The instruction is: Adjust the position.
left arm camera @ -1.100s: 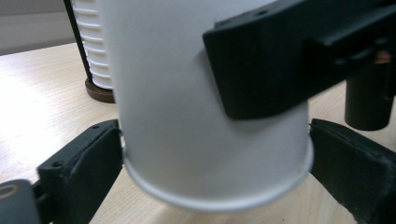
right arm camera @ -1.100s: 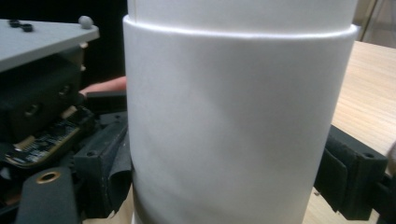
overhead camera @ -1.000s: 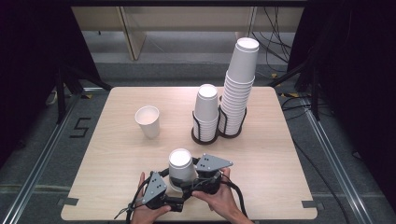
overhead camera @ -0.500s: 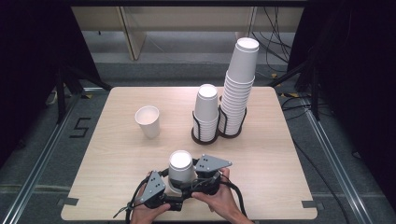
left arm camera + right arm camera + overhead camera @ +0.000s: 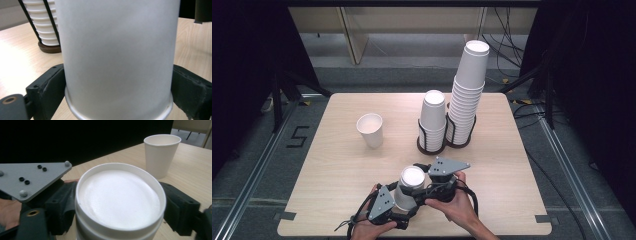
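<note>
One sign can be read: a dark digit "5" (image 5: 298, 136) marked on the grey floor (image 5: 257, 165), just left of the worktop (image 5: 337, 165) in the high view. The cups, the cup holders and the grey plates on the hand-held grippers bear no print or label that can be made out.
</note>
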A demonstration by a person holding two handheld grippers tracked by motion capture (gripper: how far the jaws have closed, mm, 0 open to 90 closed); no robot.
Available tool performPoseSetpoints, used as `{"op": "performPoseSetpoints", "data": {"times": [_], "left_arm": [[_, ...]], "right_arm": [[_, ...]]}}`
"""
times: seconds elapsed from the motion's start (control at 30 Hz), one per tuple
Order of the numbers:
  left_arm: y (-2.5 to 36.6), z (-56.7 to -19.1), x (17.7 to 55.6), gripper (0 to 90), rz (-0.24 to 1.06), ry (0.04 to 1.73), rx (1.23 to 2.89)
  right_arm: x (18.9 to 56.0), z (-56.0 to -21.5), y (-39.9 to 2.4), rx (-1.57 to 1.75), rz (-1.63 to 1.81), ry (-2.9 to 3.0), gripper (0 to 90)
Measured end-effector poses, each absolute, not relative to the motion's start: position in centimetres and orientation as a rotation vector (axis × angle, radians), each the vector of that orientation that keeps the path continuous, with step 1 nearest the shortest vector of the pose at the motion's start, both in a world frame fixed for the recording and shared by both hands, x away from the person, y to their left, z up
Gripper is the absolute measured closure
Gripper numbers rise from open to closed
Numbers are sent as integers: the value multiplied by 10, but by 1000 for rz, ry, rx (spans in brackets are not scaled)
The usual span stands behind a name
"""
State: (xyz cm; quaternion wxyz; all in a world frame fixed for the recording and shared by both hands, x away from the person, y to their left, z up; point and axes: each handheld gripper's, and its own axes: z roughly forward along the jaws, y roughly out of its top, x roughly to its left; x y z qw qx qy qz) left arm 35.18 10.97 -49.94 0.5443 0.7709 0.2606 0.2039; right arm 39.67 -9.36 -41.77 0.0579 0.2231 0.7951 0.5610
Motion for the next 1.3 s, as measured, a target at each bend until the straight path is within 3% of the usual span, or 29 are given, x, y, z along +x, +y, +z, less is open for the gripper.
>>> {"op": "performPoseSetpoints", "data": {"times": [0.3,0.57,1.0,1.3], "left_arm": [[111,-499,350,18,506,613,1743],[110,-498,349,34,510,600,1708],[115,-493,351,83,563,536,1877],[116,-491,351,91,568,440,2009]], "right_arm": [[396,-415,-95,775,1783,2394,250],[392,-412,-92,752,1816,2369,250],[399,-411,-102,768,1734,2507,214],[404,-397,-115,564,1524,2677,160]]}}
